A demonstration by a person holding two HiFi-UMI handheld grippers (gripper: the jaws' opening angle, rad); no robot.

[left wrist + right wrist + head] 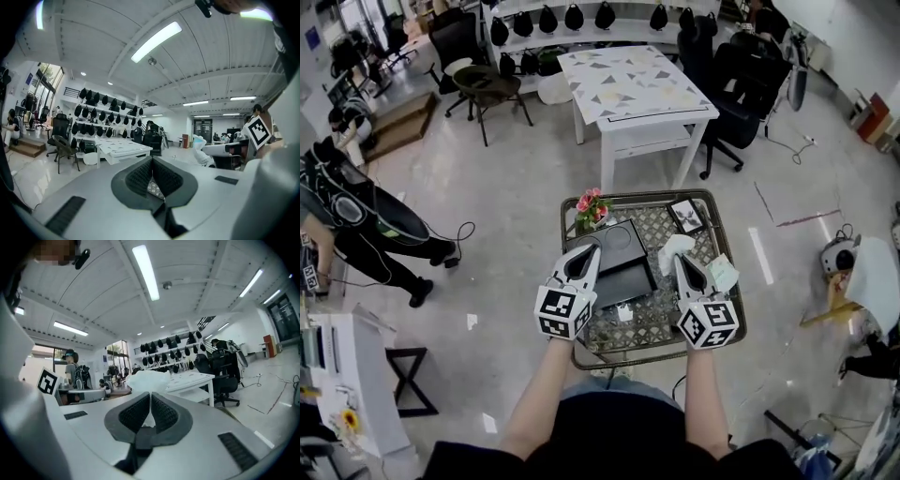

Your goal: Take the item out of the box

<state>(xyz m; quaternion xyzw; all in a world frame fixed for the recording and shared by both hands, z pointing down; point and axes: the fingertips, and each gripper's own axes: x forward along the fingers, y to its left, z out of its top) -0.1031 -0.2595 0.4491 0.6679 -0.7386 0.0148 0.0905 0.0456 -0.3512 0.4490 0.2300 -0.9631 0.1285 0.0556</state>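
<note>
A black box (623, 262) lies on a small metal mesh table (731, 309). My right gripper (682, 261) hovers above the table to the right of the box and is shut on a crumpled white item (675, 247). In the right gripper view the white item (145, 378) sticks out beyond the closed jaws of the right gripper (150, 404). My left gripper (586, 251) hangs over the box's left part. In the left gripper view, the left gripper (151, 161) has its pads touching at the tips with nothing between them. Both grippers point almost level.
On the mesh table are pink flowers (591, 208), a small picture frame (686, 217) and a pale card (724, 274). A white patterned table (633, 84) stands beyond it, with black chairs (741, 89) to its right. A person (356, 225) stands at the left.
</note>
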